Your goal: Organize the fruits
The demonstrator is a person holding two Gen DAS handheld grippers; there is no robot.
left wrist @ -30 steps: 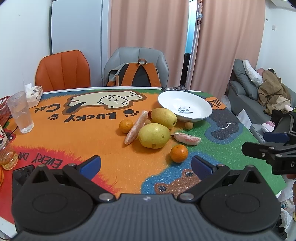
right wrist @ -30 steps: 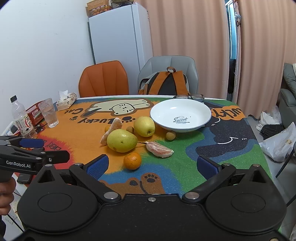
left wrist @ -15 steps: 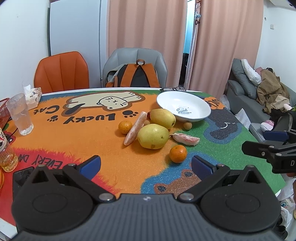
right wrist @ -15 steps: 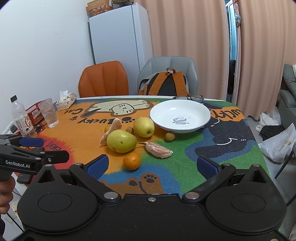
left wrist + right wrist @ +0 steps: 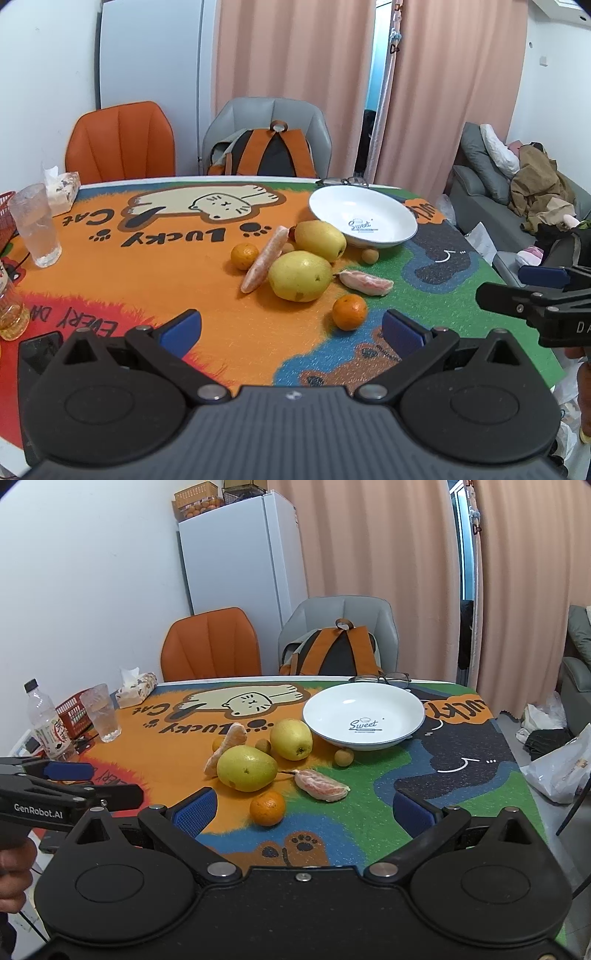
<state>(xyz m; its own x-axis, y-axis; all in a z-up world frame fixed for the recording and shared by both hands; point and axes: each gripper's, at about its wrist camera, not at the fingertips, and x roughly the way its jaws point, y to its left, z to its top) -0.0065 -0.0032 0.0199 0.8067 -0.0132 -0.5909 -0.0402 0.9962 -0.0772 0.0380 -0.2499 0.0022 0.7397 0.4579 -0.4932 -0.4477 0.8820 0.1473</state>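
Observation:
A white bowl marked "Sweet" stands empty at the table's far right. In front of it lie two yellow pears, two small oranges, two pomelo segments and small brown longans. My left gripper and right gripper are both open and empty, held above the near table edge, short of the near orange.
A glass, a bottle, a tissue pack and a red basket stand at the table's left. Spectacles lie behind the bowl. Two chairs, one with a backpack, stand behind the table.
Both grippers have drifted very slightly; the fruit and bowl have not moved. Both grippers stay open.

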